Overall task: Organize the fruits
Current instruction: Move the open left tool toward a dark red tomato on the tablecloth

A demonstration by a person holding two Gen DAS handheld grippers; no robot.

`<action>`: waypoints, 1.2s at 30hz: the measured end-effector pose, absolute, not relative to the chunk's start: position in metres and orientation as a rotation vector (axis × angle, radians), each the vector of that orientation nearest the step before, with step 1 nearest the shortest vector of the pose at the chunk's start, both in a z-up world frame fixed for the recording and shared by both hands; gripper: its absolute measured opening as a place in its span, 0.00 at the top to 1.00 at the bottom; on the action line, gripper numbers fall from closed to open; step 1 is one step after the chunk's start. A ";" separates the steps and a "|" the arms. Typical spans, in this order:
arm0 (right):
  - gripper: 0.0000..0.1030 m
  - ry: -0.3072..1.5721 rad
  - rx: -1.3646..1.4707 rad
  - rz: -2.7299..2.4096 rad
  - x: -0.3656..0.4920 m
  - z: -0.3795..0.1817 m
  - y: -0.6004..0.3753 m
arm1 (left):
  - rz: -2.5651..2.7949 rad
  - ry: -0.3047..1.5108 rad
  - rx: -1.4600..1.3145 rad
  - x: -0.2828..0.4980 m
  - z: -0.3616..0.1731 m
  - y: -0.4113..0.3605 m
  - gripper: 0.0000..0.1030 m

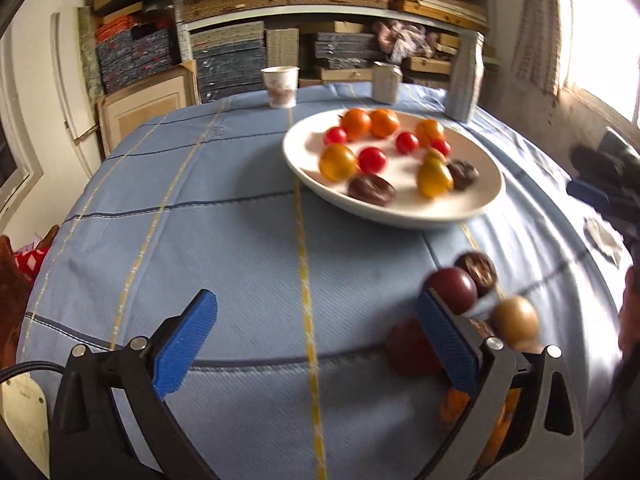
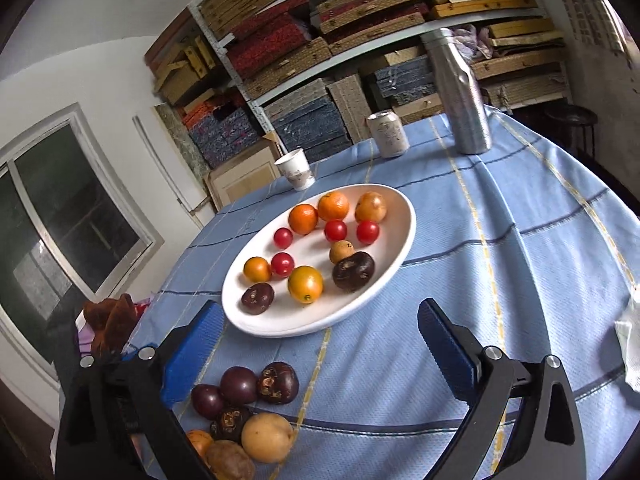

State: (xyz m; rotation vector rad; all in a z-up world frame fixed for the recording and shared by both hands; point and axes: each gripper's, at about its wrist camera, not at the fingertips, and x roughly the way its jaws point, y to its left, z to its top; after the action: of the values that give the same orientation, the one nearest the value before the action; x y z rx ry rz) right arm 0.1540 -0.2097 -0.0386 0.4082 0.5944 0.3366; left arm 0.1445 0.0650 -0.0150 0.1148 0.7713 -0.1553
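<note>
Left wrist view: left tongs (image 1: 316, 332) spread wide, nothing between the blue pads, pointed down over the blue checked cloth of the worktop (image 1: 224, 240). White plate (image 1: 400, 216) farther off and to the right, loaded with oranges (image 1: 356, 123), red cherry tomatoes (image 1: 372, 160), yellow-orange fruits (image 1: 338, 163) and two dark brown ones (image 1: 371, 189). Loose pile of fruit (image 1: 476, 280) on the cloth just behind the right pad – dark purple, brown and tan pieces, blurred. Paper cup (image 1: 280, 86), drinks can (image 1: 386, 82) and metal bottle (image 1: 466, 76) in a row at the far edge, stacked shelves (image 1: 332, 8) behind. Right tongs' dark body partly visible at the right border (image 1: 600, 188).

Right wrist view: right tongs (image 2: 320, 344) likewise fully apart and empty, holding nothing. Same plate (image 2: 372, 300) ahead, between the pad tips and just beyond them, tilted in the picture by the camera's lean. Oranges (image 2: 303, 219) along its far side, tomatoes (image 2: 335, 230) in the middle, dark fruits (image 2: 353, 271) toward the near rim. Loose pile (image 2: 240, 408) near and to the left, beside the left pad – purple (image 2: 239, 385), dark brown (image 2: 279, 382) and tan (image 2: 267, 437) pieces touching one another on the cloth (image 2: 500, 280). Cup (image 2: 297, 170), can (image 2: 388, 133) and bottle (image 2: 464, 96) along the far edge. White crumpled cloth or paper (image 2: 630, 344) at the right border.
</note>
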 end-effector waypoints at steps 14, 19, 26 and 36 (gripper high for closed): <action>0.04 0.629 0.402 0.329 0.157 -0.043 -0.210 | -0.208 0.791 0.121 0.143 -0.017 0.056 0.04; 0.04 0.629 0.403 0.327 0.157 -0.042 -0.209 | -0.253 0.803 0.142 0.139 -0.019 0.049 0.04; 0.04 0.630 0.407 0.325 0.157 -0.043 -0.211 | -0.139 0.802 0.098 0.138 -0.017 0.078 0.04; 0.04 0.629 0.415 0.326 0.157 -0.043 -0.213 | -0.087 0.800 -0.074 0.138 -0.016 0.126 0.04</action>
State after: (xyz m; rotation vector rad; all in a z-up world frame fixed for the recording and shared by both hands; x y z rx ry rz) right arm 0.1568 -0.2130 -0.0430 0.4153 0.6290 0.3263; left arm 0.1375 0.1260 -0.0160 -0.0740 0.7996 -0.0866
